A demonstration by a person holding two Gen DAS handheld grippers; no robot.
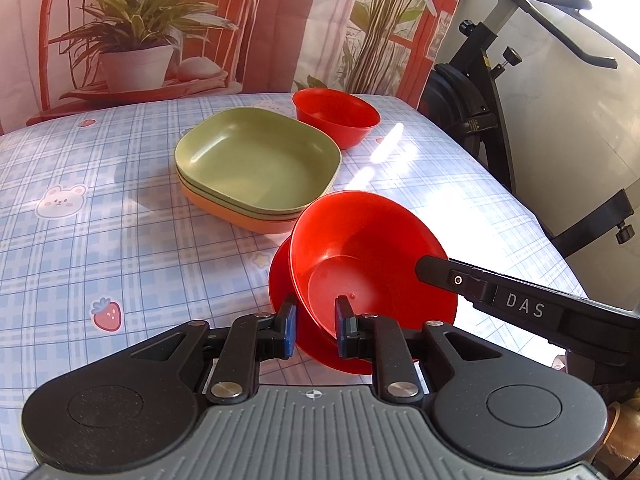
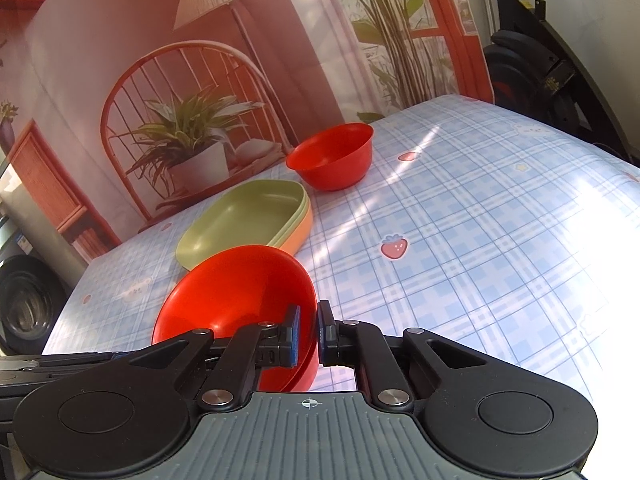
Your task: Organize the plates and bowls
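The left claw (image 1: 316, 330) has its 2 blue pads (image 1: 291, 330) close together, one on each side of the rim of a shiny red plastic bowl (image 1: 372, 256) — the pads look to be pinching that rim, but the near edge is partly hidden, so I cannot be fully sure. This bowl is tilted and sits inside a second red plastic bowl (image 1: 280, 280) under it, whose rim peeks out on the left side.

The right claw (image 2: 308, 334) is clamped on the rim of the tilted red bowl too, with one pad inside the bowl and the other outside. In the left wrist view, the black finger of the right claw reaches in over the bowl's right edge.

The bowls are near the front of the worktop (image 1: 100, 216), which has a blue checked cloth with strawberries and little bears on it.

Just behind the 2 bowls sits a stack of square plates with round corners — a green plastic plate (image 1: 256, 156) on top and an orange plate (image 1: 224, 210) at the bottom. Behind the stack, a third red bowl (image 1: 336, 116) stands upright by itself, near the far edge.

A black exercise machine (image 1: 480, 92) stands beside the worktop on the right.
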